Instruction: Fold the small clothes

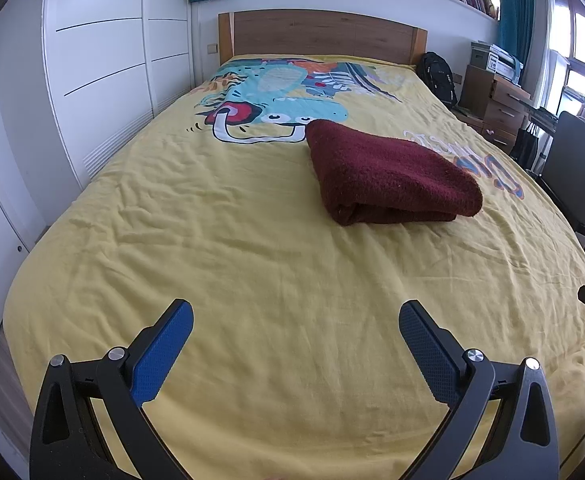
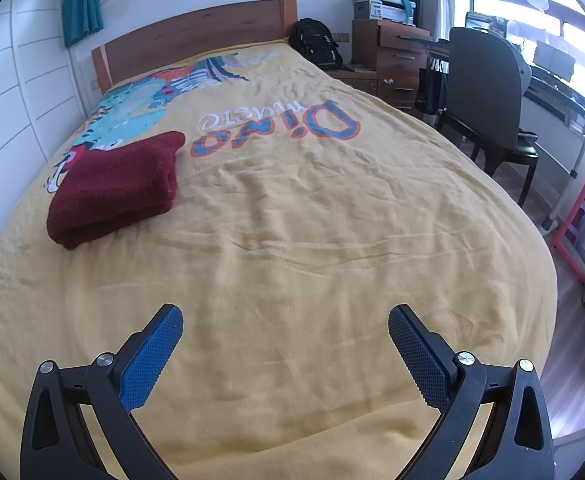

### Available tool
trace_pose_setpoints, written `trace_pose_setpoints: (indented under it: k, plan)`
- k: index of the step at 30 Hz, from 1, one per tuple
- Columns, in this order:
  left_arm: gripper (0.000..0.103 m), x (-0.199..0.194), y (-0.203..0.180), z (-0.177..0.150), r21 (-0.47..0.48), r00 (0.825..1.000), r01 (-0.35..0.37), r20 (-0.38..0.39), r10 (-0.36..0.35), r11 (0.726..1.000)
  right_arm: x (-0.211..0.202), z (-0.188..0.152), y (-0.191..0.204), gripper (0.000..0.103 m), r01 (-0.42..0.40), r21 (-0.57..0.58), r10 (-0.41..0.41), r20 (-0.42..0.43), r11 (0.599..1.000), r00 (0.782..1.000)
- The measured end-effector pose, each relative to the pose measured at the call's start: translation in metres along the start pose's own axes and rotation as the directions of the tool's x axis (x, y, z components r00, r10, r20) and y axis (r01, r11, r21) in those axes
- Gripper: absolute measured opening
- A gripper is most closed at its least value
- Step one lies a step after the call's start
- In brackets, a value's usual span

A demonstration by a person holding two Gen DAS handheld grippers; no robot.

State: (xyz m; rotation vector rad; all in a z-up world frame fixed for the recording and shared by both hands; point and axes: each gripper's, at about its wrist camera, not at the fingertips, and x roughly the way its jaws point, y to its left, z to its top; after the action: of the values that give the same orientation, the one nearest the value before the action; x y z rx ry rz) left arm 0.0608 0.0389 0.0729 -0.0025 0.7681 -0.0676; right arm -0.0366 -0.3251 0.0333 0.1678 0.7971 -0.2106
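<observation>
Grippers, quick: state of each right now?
Left gripper: open, holding nothing, above the bedspread.
Right gripper: open, holding nothing; the towel lies folded, untouched.

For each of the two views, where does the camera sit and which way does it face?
Left wrist: sits behind the left tool, open, facing up the bed toward the headboard; folded maroon cloth ahead right.
Right wrist: sits behind the right tool, open, facing the same way; cloth ahead left, chair to the right.
Shared: yellow bedspread, cloth, headboard.
</observation>
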Motion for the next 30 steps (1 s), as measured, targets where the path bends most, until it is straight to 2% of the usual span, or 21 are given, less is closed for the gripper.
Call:
trace_pose_setpoints:
  k: [30]
  plan:
    - [0.102,0.0015,-0.0022,-0.0054,0.002,1.0,0.002,0.0,-0.002,1.0,0.0026,-0.0013,-0.0003,0.103,0.001,-0.003,-0.001,0.0,1.0,1.0]
